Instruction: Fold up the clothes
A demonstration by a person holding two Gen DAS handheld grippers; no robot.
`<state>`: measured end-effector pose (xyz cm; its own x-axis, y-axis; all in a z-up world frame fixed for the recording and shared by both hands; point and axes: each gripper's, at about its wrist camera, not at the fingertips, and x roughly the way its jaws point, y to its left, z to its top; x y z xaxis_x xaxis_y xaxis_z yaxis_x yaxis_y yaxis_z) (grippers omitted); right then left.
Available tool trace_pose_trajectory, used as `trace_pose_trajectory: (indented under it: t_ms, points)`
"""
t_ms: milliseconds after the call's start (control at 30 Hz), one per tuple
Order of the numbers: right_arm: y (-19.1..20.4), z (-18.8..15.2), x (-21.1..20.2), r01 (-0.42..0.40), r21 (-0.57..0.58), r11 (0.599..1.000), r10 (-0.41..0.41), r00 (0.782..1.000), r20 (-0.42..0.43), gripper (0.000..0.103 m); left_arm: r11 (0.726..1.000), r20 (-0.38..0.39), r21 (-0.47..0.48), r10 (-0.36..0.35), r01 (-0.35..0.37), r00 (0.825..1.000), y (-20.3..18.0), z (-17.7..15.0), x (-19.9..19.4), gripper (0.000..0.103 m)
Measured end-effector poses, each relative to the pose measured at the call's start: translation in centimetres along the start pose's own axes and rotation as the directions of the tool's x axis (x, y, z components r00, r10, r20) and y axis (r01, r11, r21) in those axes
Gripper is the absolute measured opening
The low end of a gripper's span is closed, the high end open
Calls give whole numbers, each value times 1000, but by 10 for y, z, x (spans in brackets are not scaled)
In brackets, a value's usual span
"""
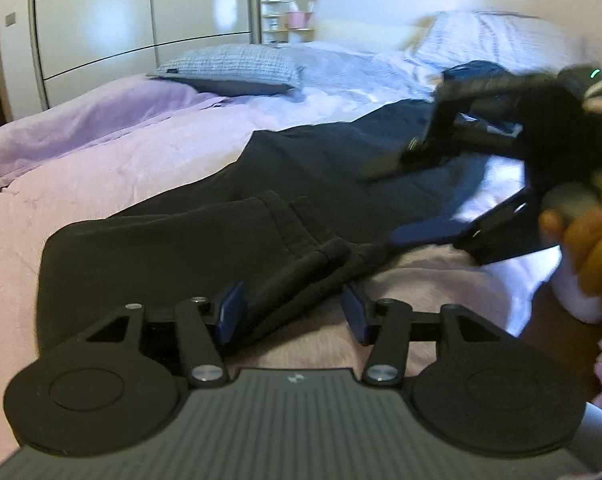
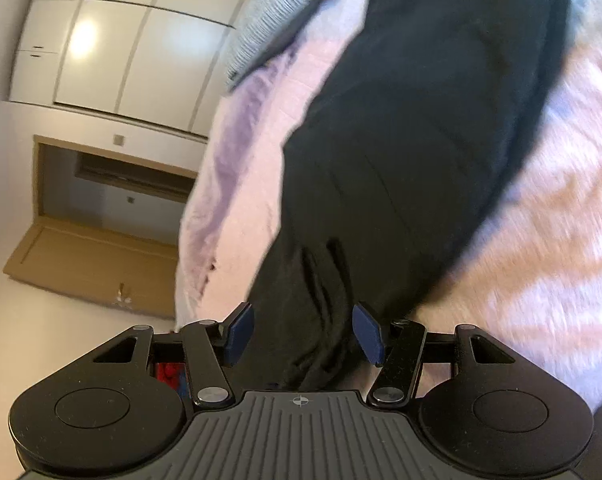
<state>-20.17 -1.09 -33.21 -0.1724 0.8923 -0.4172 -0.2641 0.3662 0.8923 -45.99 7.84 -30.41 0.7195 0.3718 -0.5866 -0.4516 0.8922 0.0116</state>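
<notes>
A: Where do the dark trousers [image 1: 205, 236] lie?
B: Flat across the pink bedspread [image 1: 101, 168]; hem fabric sits between both parted, unpressing jaw sets: left gripper [image 1: 291, 312], right gripper [image 2: 303, 332].

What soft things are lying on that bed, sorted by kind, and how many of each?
Dark trousers: 1
Pillows: 2, a blue checked pillow and a pale striped pillow
Pinkish-lilac bedcover: 1
Total: 4
Blur may hide more at the far right.
</notes>
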Motion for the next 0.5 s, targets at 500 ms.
trace_pose_trajectory:
  t_ms: [500]
  points:
    - [37,-43,52,113,-319,941,-113,993,19,38,961,-21,-269,51,-55,998,64,-29,-54,36]
